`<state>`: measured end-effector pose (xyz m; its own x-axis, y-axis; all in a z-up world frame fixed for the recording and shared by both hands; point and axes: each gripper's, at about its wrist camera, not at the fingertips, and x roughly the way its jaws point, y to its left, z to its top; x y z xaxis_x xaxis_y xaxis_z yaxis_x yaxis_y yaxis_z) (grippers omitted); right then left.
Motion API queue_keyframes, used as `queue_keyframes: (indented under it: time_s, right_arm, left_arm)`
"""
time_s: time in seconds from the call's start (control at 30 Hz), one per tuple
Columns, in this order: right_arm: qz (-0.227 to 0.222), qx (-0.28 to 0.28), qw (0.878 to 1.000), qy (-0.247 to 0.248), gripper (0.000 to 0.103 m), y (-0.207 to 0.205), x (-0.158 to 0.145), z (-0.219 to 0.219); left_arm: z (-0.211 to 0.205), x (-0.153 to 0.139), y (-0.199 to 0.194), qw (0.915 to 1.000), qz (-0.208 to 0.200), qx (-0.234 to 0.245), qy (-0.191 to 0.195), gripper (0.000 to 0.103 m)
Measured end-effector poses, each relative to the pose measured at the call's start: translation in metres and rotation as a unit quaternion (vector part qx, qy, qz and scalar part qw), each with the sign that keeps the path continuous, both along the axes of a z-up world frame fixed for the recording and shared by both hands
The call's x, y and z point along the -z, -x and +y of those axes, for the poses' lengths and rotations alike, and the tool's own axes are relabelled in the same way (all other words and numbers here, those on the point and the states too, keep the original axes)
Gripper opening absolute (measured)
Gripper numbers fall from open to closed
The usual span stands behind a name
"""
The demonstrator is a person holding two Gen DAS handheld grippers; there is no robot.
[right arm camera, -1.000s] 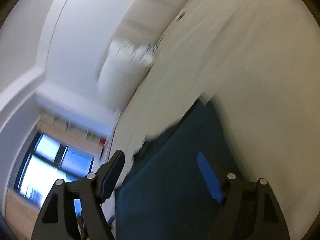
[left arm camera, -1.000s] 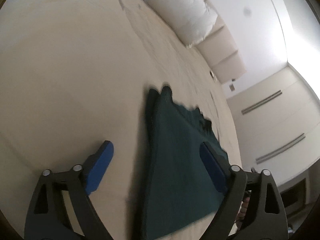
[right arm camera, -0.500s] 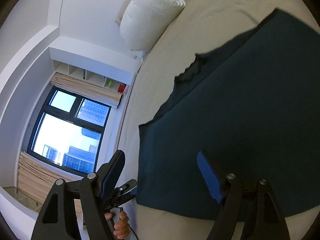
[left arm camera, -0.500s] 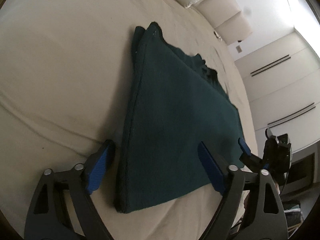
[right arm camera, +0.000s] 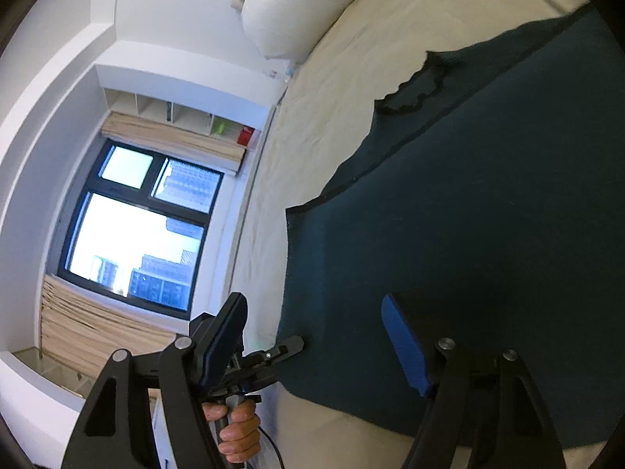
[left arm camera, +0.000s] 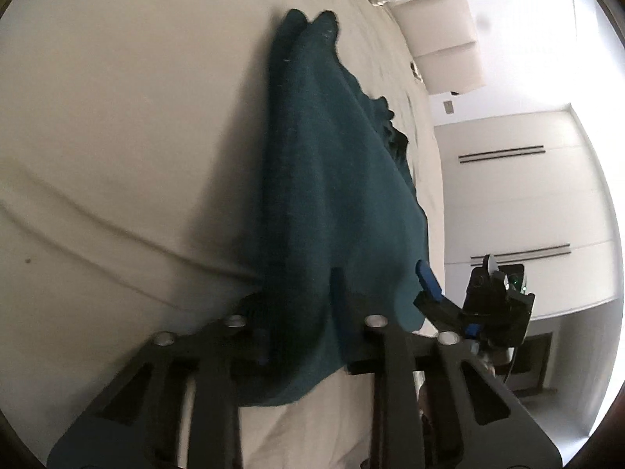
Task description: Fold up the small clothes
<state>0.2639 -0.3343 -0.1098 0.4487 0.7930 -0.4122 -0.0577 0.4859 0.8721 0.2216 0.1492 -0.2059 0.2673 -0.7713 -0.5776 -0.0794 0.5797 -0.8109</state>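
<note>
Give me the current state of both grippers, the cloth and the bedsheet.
left gripper: jaws shut on a near corner of the green cloth.
right gripper: jaws open over the cloth's edge, gripping nothing.
green cloth: pinched corner raised, rest lying on the bed.
bedsheet: creased beside the cloth.

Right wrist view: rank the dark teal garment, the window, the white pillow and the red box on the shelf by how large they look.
1. dark teal garment, largest, though it lies nearest the camera
2. window
3. white pillow
4. red box, by far the smallest

Window and pillow are farther off, so their true sizes stay unsure.
</note>
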Motion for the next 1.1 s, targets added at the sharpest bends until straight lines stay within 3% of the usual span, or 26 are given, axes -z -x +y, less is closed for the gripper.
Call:
queue_keyframes:
  time_s: [0.17, 0.33, 0.43, 0.6, 0.7, 0.83, 0.97, 1.1]
  right_arm:
    - [0.042, -0.015, 0.999, 0.017, 0.075, -0.021, 0.023, 0.006]
    - [0.047, -0.007, 0.999, -0.027, 0.071, -0.02, 0.035, -0.014]
    - [0.042, -0.005, 0.998, -0.046, 0.071, -0.017, 0.033, -0.03]
    - [0.033, 0.017, 0.995, -0.091, 0.075, -0.016, 0.027, -0.081]
    - [0.026, 0.03, 0.993, -0.113, 0.078, -0.017, 0.026, -0.112]
    - [0.035, 0.038, 0.99, -0.132, 0.08, -0.022, 0.033, -0.143]
    - [0.035, 0.031, 0.992, -0.118, 0.079, -0.031, 0.03, -0.15]
    - [0.034, 0.025, 0.995, -0.086, 0.079, -0.039, 0.024, -0.143]
  left_arm:
    - [0.016, -0.008, 0.014, 0.9998, -0.007, -0.019, -0.001, 0.012]
    - [0.006, -0.046, 0.019, 0.9987, -0.037, -0.017, -0.03, 0.012]
    - [-0.02, -0.074, 0.018, 0.9967, -0.064, 0.003, -0.049, 0.012]
    - [-0.099, -0.114, 0.018, 0.9876, -0.114, 0.056, -0.091, 0.012]
    - [-0.148, -0.11, 0.016, 0.9852, -0.115, 0.085, -0.094, 0.012]
    - [-0.205, -0.077, 0.015, 0.9823, -0.094, 0.123, -0.105, 0.012]
    - [-0.232, -0.056, 0.028, 0.9735, -0.093, 0.147, -0.148, 0.012]
    - [-0.233, -0.064, 0.042, 0.9635, -0.118, 0.156, -0.183, 0.012]
